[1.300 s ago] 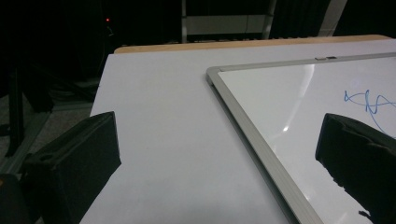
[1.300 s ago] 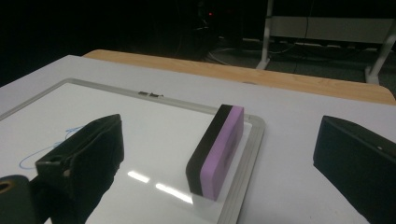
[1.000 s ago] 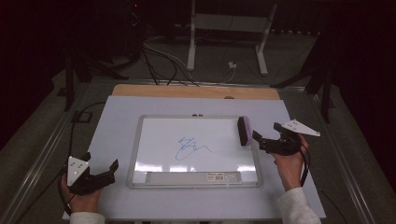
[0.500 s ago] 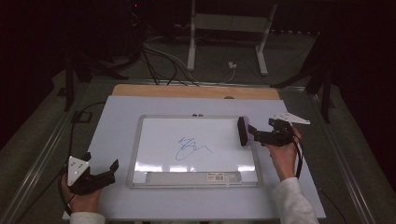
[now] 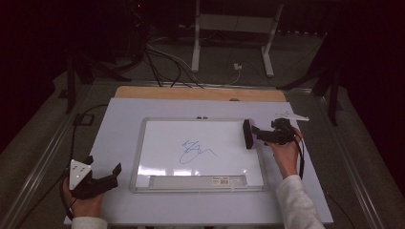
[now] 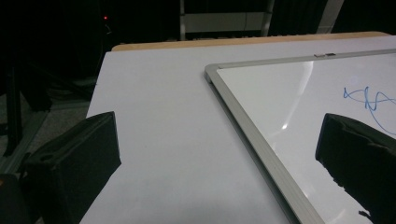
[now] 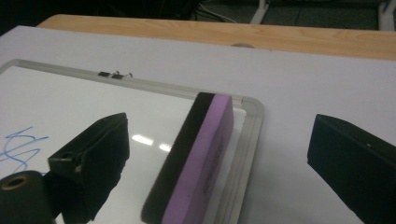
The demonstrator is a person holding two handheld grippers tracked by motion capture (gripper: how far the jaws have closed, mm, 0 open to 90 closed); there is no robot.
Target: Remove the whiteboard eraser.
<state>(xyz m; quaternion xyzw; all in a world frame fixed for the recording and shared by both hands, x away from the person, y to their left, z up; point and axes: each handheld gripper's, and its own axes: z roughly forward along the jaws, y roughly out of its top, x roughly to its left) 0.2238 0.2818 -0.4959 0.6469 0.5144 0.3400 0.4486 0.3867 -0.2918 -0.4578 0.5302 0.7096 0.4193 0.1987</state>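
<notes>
So the eraser (image 5: 248, 134) is standing on its long edge at the 3 o'clock side of the whiteboard (image 5: 157, 162), right by the board's upper right corner. From the right gripper view it's got a purple body (image 7: 201, 168) with a black felt face turned toward the writing, and it's sitting just inside the silver frame, tilted a bit.

The right gripper (image 5: 260, 136) comes in from 3 o'clock with the person's hand (image 5: 285, 155) under it. Its jaws are spread wide with the eraser sitting between them, and they've just been closing in a little, but neither pad presses on the eraser; there's a clear gap on both sides in its own view.

The blue scribble (image 5: 193, 151) is around the middle of the board, roughly 9 o'clock from the eraser and well apart from it.

The left gripper (image 5: 112, 174) is parked down at 7 o'clock on the white table cover (image 5: 119, 124), just off the board's lower left corner. Its jaws are spread too, nothing between them, one of them hanging over the board's frame in its own view.
</notes>
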